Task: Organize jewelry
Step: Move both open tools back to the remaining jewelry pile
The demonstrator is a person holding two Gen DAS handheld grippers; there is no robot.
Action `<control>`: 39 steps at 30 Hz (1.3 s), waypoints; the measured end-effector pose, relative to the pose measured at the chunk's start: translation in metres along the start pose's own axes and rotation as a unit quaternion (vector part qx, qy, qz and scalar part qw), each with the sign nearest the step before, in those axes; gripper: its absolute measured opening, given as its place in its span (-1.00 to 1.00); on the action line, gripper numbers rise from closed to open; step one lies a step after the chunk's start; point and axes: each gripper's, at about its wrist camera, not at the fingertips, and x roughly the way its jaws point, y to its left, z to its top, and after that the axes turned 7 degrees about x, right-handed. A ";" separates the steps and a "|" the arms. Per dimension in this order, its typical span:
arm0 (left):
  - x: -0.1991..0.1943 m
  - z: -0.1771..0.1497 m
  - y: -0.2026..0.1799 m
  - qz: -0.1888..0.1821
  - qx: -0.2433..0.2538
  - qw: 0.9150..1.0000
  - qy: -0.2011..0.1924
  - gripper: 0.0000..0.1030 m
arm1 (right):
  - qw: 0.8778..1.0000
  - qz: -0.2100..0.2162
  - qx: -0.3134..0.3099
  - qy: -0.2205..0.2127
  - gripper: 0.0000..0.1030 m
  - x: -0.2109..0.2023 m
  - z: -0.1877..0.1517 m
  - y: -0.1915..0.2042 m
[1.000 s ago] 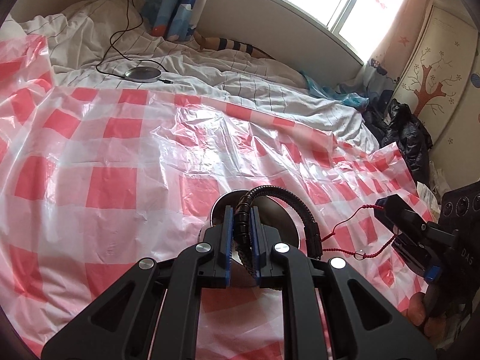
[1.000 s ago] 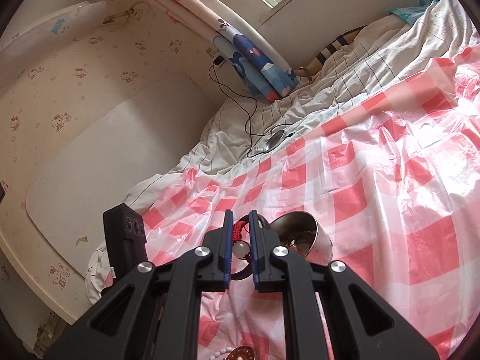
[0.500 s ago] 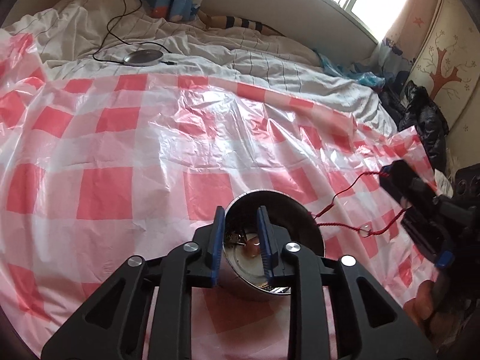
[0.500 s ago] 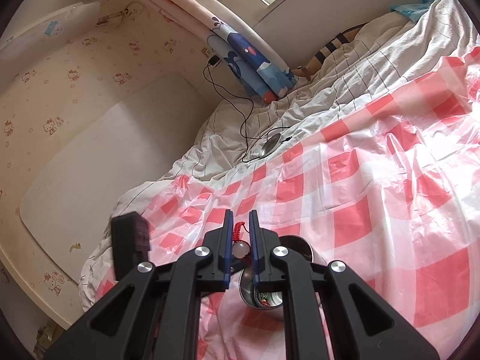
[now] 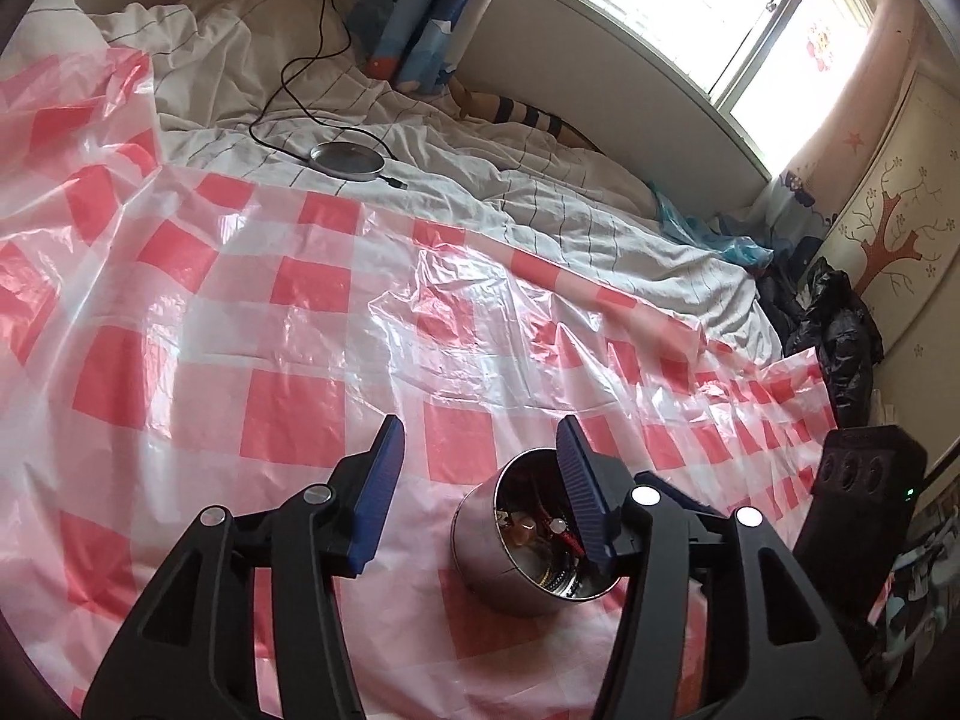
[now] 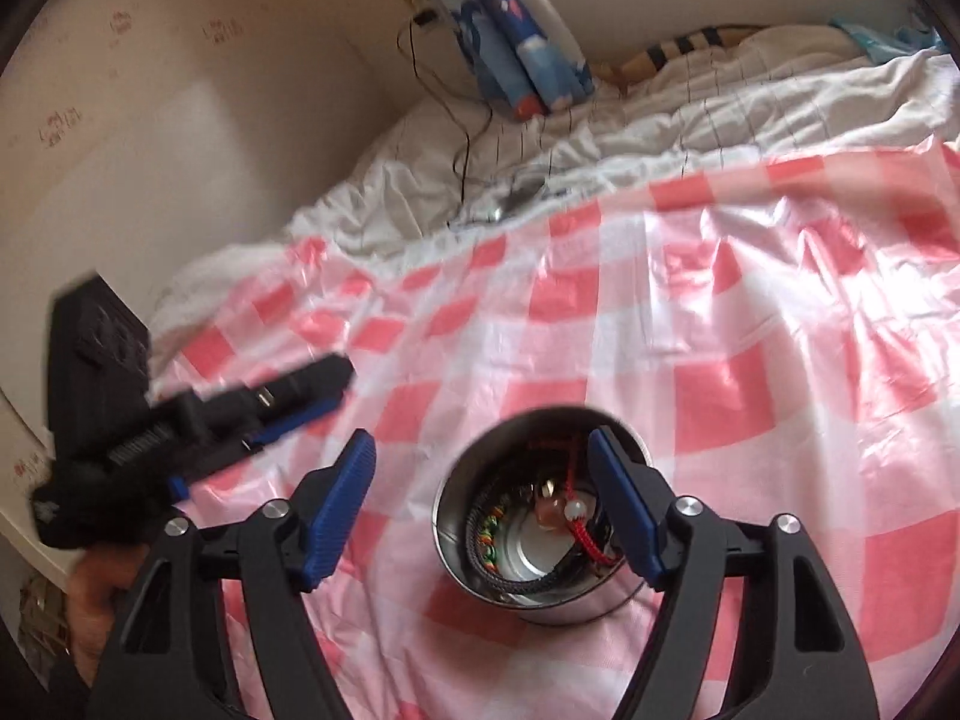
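A round metal tin [image 5: 480,552] stands on the red-and-white checked plastic sheet [image 5: 288,360]. Inside it lie a red cord bracelet with a white bead [image 6: 585,531], a black braided bracelet [image 6: 480,546] and other small pieces. My left gripper [image 5: 480,480] hovers just left of the tin, jaws opening, nothing between them. My right gripper [image 6: 480,456] hangs over the tin [image 6: 528,549], jaws opening. Its right finger [image 6: 624,504] stands over the tin's mouth, and no pad presses on anything. The left gripper [image 6: 240,414] shows blurred at the left of the right wrist view.
White striped bedding [image 5: 540,198] lies beyond the sheet, with a round grey disc on a black cable [image 5: 348,159]. A blue patterned curtain [image 5: 414,18] hangs at the back. Black bags [image 5: 840,336] are piled at the bed's right end. A hand [image 6: 96,600] holds the left gripper.
The left gripper was shut on the black bracelet and the right on the red cord. Both have opened, and both pieces now lie in the tin. The left gripper has drawn aside.
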 end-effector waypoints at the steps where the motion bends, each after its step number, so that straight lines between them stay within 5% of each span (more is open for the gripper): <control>1: 0.000 -0.001 -0.001 0.000 0.002 1.000 0.001 -0.02 | 1.000 0.002 0.005 -0.010 0.45 -0.008 0.001 -0.001; 8: -0.003 -0.006 -0.007 0.007 0.021 1.000 0.008 0.07 | 0.998 -0.001 0.053 -0.026 0.51 -0.036 0.007 -0.020; 16: -0.012 -0.041 -0.014 0.017 0.070 0.996 0.057 0.10 | 0.997 -0.051 0.061 0.010 0.58 -0.054 -0.015 -0.019; 26: -0.033 -0.113 -0.032 0.011 0.137 0.981 0.138 0.13 | 0.987 -0.140 -0.030 0.074 0.68 -0.102 -0.106 0.005; 31: -0.045 -0.118 -0.020 0.025 0.127 0.982 0.137 0.18 | 0.971 -0.185 -0.116 0.096 0.68 -0.098 -0.147 0.026; 35: -0.055 -0.122 -0.017 0.016 0.126 0.982 0.138 0.19 | 0.965 -0.158 -0.188 0.092 0.67 -0.094 -0.159 0.052; 37: -0.057 -0.124 -0.018 0.017 0.132 0.981 0.139 0.19 | 0.963 -0.135 -0.208 0.102 0.56 -0.091 -0.166 0.061; 39: -0.058 -0.124 -0.019 0.021 0.141 0.980 0.139 0.24 | 0.960 -0.126 -0.216 0.127 0.12 -0.083 -0.173 0.064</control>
